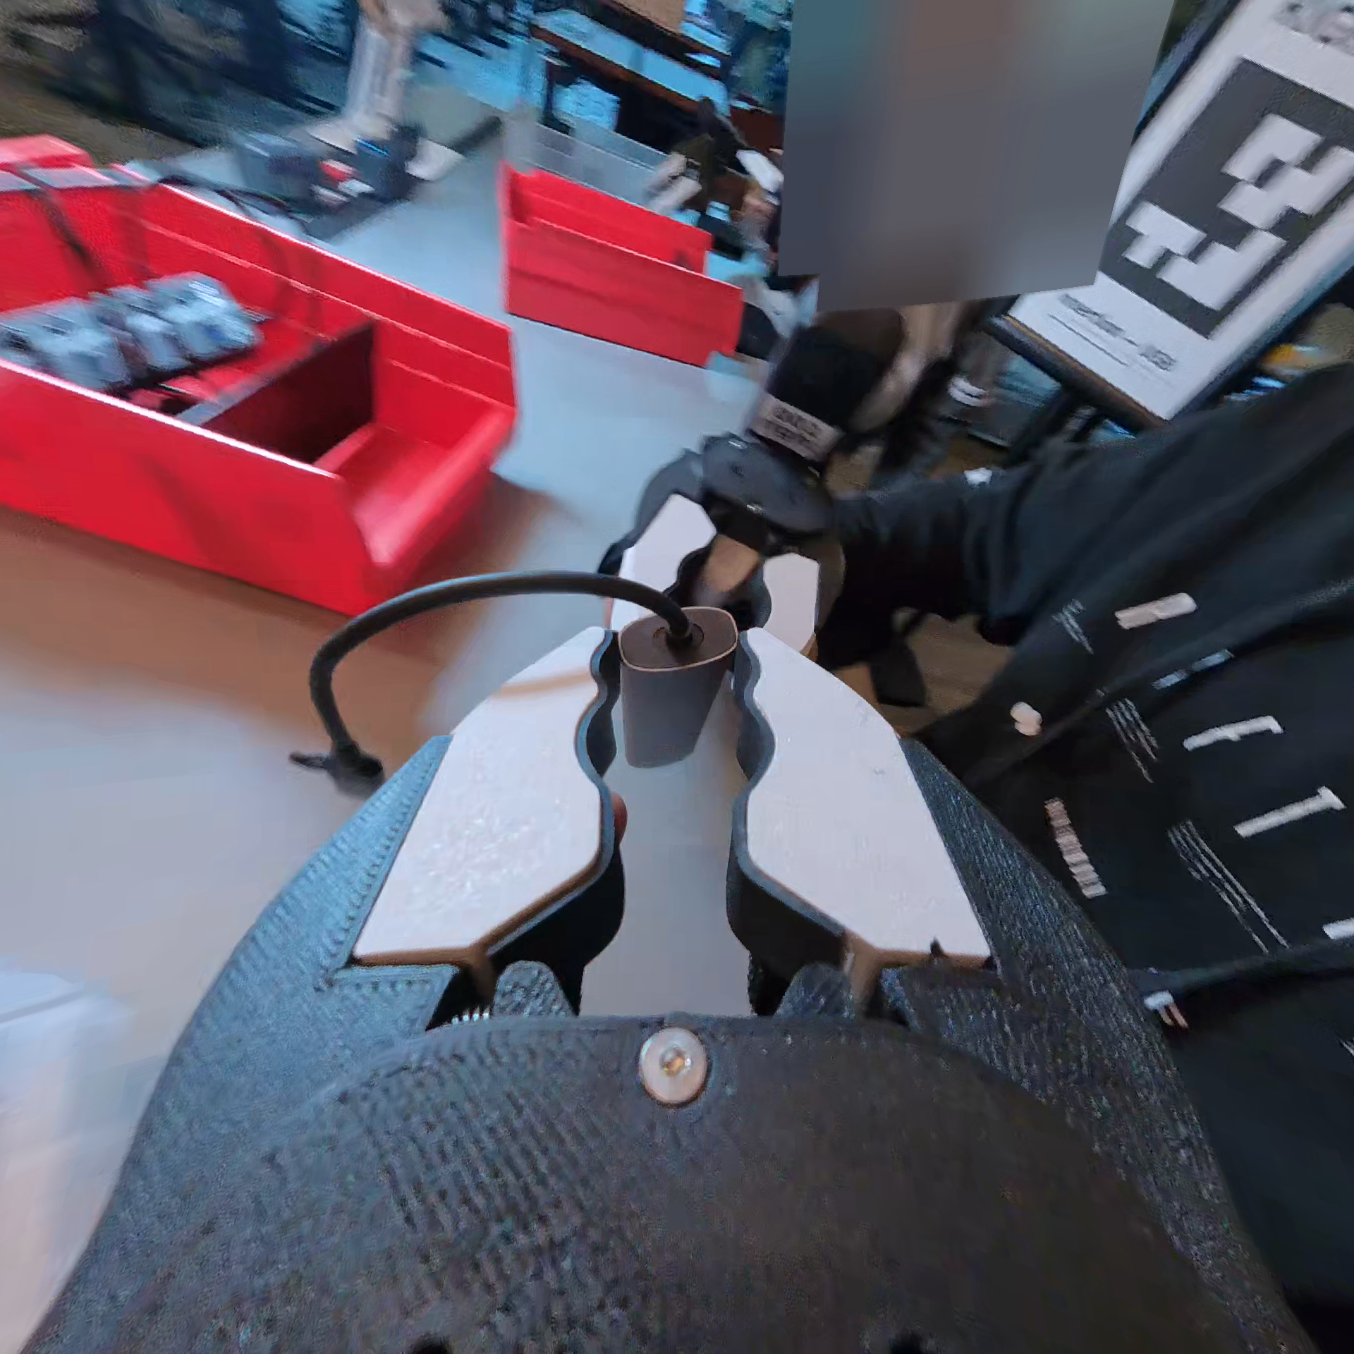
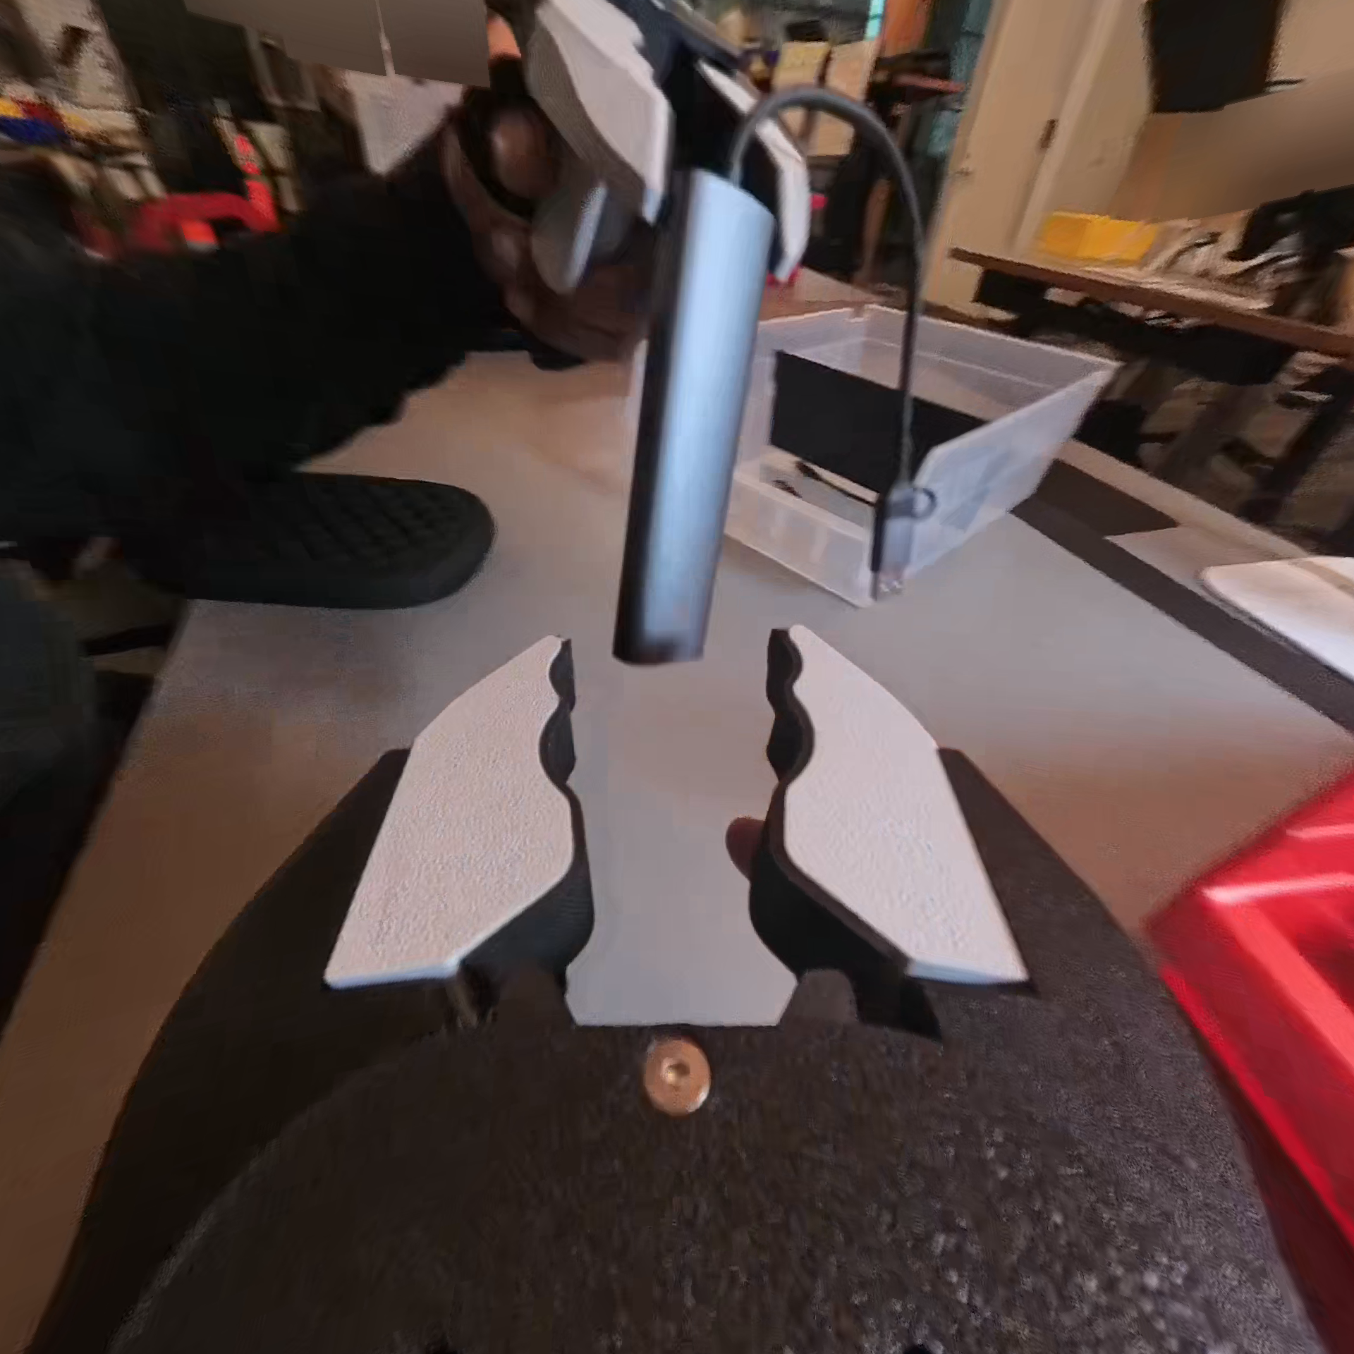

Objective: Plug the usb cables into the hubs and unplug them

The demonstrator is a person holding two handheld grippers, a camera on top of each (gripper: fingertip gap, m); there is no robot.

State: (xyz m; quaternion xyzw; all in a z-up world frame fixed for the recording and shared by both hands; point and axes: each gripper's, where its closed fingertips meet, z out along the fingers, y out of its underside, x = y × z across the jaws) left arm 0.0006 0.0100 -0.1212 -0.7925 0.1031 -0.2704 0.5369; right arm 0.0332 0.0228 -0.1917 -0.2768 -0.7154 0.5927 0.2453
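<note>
Left gripper (image 1: 674, 652): closed on dark grey USB hub (image 1: 670, 696) at its cable end, held upright above grey table (image 1: 146, 733); seen again far in the right wrist view (image 2: 722, 168), hub (image 2: 689, 417) hanging long and slim from white fingers (image 2: 601, 102). Hub cable (image 1: 410, 608): black, arcing left from hub top, plug (image 2: 897, 535) dangling free. Right gripper (image 2: 670, 652): moderately wide, holding nothing, just below hub's lower end; also visible far right of hub (image 1: 722, 579). Red bins (image 1: 256, 439), far left. Clear plastic box (image 2: 974, 432), behind hub. Black sleeve (image 1: 1099, 527), right.
</note>
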